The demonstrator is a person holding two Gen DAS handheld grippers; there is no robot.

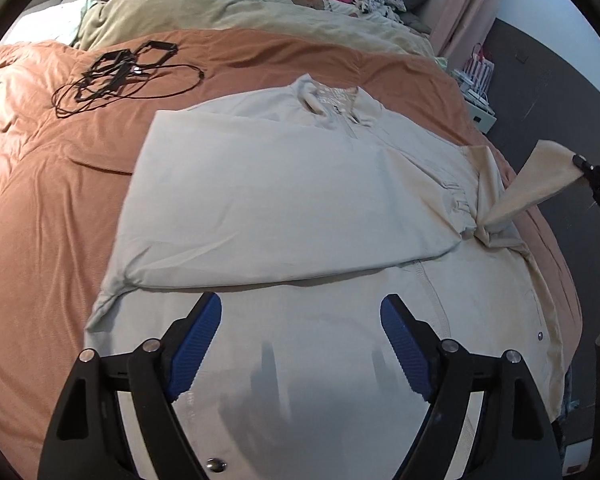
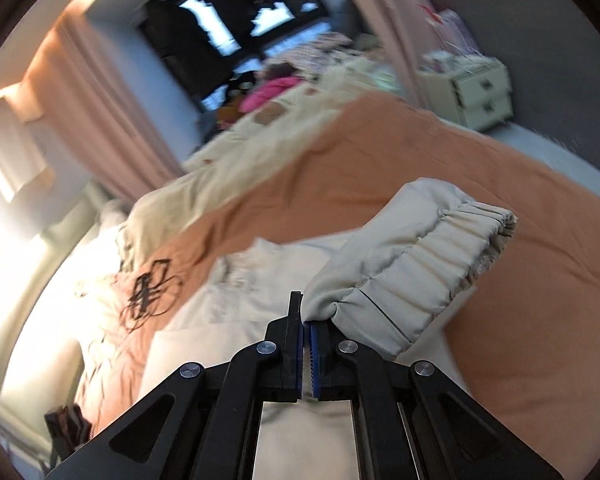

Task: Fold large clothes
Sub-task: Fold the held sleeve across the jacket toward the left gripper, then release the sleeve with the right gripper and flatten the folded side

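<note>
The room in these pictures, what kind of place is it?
Most likely a home bedroom. A bed with an orange sheet and a cream duvet fills the view, curtains hang beside a window, and a small drawer unit stands near the bed.

No readable text, labels, brands or nos. anywhere in either view. The jacket (image 1: 284, 184) had a pale printed patch inside its collar (image 1: 334, 98), poss. a label, but too small & blurred to read. The striped bags (image 1: 478, 70) by the wall showed no legible print. Right wrist view was too motion-blurred for any lettering.
</note>
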